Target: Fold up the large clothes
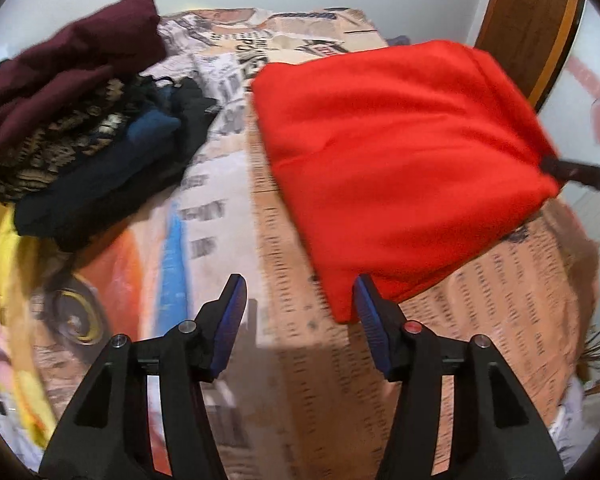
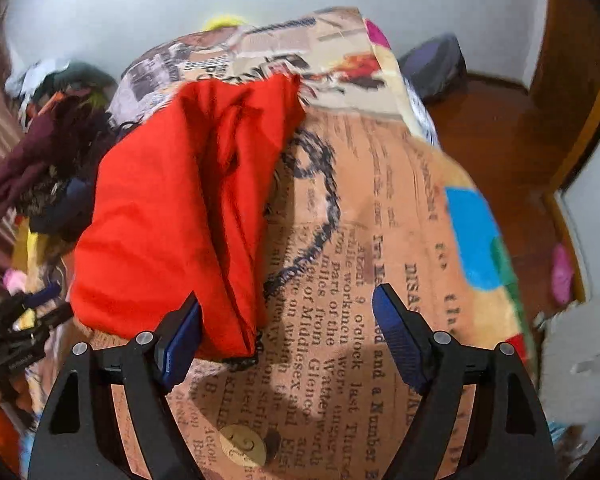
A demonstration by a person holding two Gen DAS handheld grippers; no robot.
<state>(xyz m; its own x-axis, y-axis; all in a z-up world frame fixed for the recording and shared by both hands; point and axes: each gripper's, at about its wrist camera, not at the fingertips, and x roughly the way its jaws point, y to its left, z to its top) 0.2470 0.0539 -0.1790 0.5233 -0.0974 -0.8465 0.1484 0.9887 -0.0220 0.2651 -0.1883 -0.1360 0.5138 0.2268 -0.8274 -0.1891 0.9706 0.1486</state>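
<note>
Folded red garment (image 1: pixel 400 168), thick, smooth, roughly square, on the bed (image 1: pixel 500 300) with newsprint-patterned cover. Near corner just beside the left claw (image 1: pixel 300 300), jaws apart, gripping nothing. Right claw (image 2: pixel 288 312) likewise open, garment edge against its left pad.

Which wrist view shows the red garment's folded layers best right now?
The right wrist view: the red garment shows its stacked folds and creased edge along one side. The left wrist view shows only its smooth top face, blurred.
</note>
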